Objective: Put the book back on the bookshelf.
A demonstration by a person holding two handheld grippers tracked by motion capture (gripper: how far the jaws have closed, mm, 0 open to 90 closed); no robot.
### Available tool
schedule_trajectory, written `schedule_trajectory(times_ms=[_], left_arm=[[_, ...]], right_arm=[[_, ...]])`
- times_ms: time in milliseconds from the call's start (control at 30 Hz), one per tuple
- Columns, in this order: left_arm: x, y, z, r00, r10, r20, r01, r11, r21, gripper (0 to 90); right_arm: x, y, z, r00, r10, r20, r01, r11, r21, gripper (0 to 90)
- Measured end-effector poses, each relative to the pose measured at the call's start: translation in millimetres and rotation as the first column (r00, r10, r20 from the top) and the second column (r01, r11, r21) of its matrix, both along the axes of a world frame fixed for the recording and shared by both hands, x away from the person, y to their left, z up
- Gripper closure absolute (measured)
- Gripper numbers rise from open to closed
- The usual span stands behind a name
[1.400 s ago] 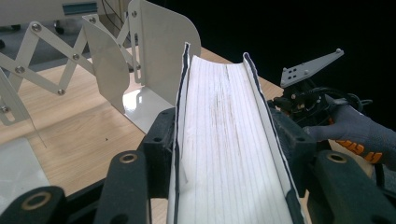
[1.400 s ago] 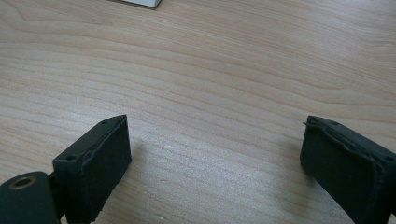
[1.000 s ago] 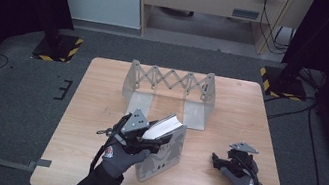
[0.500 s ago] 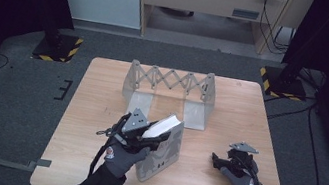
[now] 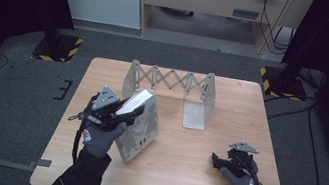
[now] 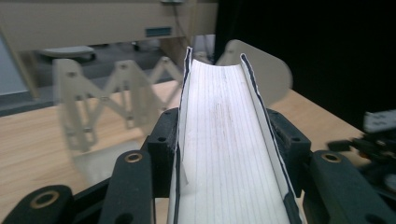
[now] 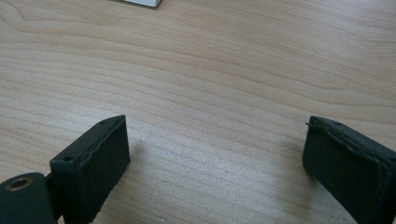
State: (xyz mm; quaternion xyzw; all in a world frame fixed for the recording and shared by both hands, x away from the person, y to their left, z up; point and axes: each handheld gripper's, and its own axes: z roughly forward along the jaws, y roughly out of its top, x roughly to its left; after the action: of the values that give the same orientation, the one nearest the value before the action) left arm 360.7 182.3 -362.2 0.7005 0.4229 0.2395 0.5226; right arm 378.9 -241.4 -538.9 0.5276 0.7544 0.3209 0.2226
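Here the wooden counter [image 5: 190,168] takes up most of the high view, with dark floor all around it. Toward its far edge stands a pale folding rack [image 5: 169,80], its scissor lattice stretched between two upright end plates; a flat foot of the rack lies on the wood near the middle. In the left gripper view the rack [image 6: 98,102] is blurred behind the book, with one rounded end plate rising just past the book's far end.

The book [image 5: 140,121] stands tilted at the near left part of the counter, just in front of the rack's left end and apart from it. Its patterned cover faces the middle of the counter, and its white page edge points up and away. Whether its lower corner touches the wood I cannot tell.

The left gripper [image 5: 121,110] holds the book near its top. The left gripper view shows the fingers [image 6: 163,149] pinching it across its thickness, one pad on each cover, the lined page block [image 6: 224,149] running between them.

The right gripper [image 5: 216,161] sits low at the near right of the counter, well apart from the book. Its fingers [image 7: 100,154] are spread wide over bare wood with nothing between them.
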Motion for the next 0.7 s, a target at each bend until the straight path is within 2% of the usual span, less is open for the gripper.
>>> schedule_trajectory(times_ms=[200, 333, 600, 700], left_arm=[[25.3, 13.6, 6.1, 0.9955, 0.094, 0.004, -0.094, 0.9953, -0.021, 51.8], [44.5, 14.2, 6.8, 0.9898, 0.142, 0.01, -0.142, 0.9898, -0.008, 51.8], [82.7, 3.2, -5.1, 0.9846, 0.175, -0.005, -0.175, 0.9844, 0.018, 51.8], [95.3, -2.2, -9.7, 0.98, 0.199, -0.002, -0.199, 0.9795, 0.031, 51.8]], right_arm=[[0.0, 0.0, 0.0, 1.0, 0.0, 0.0, 0.0, 1.0, 0.0, 7.7], [0.1, 0.2, -0.1, 1.0, -0.003, 0.001, 0.003, 1.0, 0.001, 7.7], [0.1, 0.2, -0.1, 1.0, -0.004, 0.001, 0.004, 1.0, 0.001, 7.7], [0.1, 0.2, -0.1, 1.0, -0.003, 0.001, 0.003, 1.0, 0.001, 7.7]])
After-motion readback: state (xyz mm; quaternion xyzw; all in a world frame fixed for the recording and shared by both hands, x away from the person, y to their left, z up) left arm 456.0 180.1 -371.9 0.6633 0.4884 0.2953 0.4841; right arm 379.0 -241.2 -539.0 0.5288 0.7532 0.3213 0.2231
